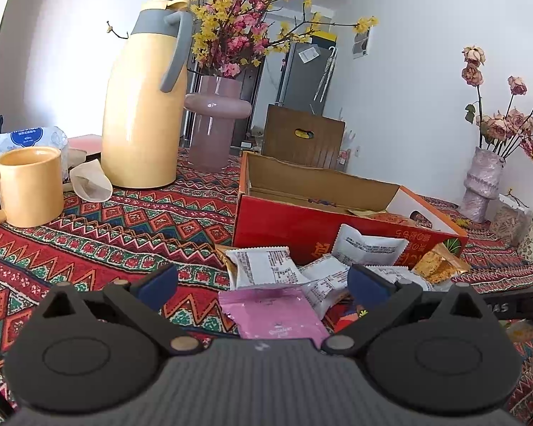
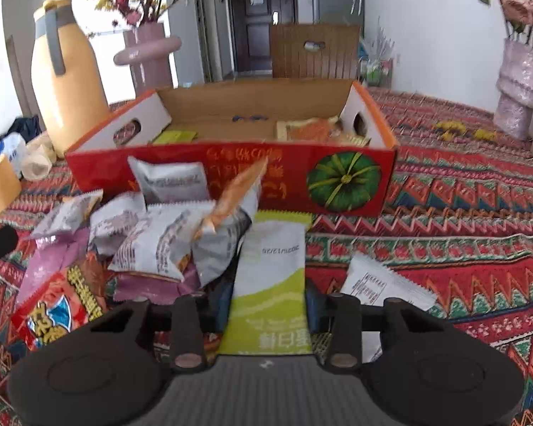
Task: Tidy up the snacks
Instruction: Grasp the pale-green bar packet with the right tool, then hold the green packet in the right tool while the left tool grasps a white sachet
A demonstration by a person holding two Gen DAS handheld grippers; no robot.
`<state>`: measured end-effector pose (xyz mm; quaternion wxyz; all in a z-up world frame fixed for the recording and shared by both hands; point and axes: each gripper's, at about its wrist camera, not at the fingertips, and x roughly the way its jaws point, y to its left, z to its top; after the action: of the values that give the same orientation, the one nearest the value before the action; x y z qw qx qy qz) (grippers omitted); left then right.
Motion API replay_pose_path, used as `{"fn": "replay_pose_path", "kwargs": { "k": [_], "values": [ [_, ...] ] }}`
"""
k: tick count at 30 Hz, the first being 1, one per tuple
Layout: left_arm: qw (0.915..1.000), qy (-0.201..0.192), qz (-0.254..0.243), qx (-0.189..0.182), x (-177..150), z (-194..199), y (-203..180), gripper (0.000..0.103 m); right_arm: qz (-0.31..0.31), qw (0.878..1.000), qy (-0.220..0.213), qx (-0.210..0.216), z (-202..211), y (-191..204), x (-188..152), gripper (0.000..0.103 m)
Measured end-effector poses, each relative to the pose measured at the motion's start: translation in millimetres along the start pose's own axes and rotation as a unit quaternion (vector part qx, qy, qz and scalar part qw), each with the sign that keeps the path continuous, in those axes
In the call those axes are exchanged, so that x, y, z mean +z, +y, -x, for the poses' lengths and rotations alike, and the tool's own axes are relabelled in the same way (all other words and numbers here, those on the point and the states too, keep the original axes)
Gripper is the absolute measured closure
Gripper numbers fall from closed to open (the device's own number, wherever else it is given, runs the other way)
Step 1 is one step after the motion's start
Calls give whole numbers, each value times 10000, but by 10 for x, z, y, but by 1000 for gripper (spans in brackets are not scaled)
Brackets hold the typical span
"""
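My right gripper (image 2: pixel 269 305) tilts downward, jaws clamped on a green-and-white packet (image 2: pixel 272 269) between its fingers; my left gripper (image 1: pixel 263 280) holds level-low, fingers spread wide, nothing between them.

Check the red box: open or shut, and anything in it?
Open. The red box has its flap raised at the back, showing the cardboard inside. A few packets lie on its floor, most of which is bare.
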<state>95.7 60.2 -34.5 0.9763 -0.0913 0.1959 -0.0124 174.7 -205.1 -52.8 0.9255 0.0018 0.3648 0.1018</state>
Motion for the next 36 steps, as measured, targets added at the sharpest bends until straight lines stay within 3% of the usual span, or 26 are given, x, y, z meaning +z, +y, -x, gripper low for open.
{"fn": "replay_pose_path", "kwargs": {
  "k": [10,17,21,24,29,36],
  "values": [
    [10000,57,-48,44,-9,-16,-17,0,-369,9930,-1118,-20,499,-230,-39,66],
    [9996,130,-143,204,-12,-47,-54,0,-634,9840,-1663,-39,569,-469,-121,66],
    [9993,157,-188,294,-7,-53,-68,0,-826,9809,-1758,-20,469,-614,-219,66],
    [9982,442,-305,262,64,-103,-100,0,-955,9800,-1747,56,395,-707,-266,66],
    [9951,541,-763,322,248,-149,-289,0,-976,9779,-1842,155,364,-715,-308,66],
    [9897,1047,-848,478,424,-529,-396,7,-1113,9763,-1849,158,335,-747,-329,65]
  ]
}}
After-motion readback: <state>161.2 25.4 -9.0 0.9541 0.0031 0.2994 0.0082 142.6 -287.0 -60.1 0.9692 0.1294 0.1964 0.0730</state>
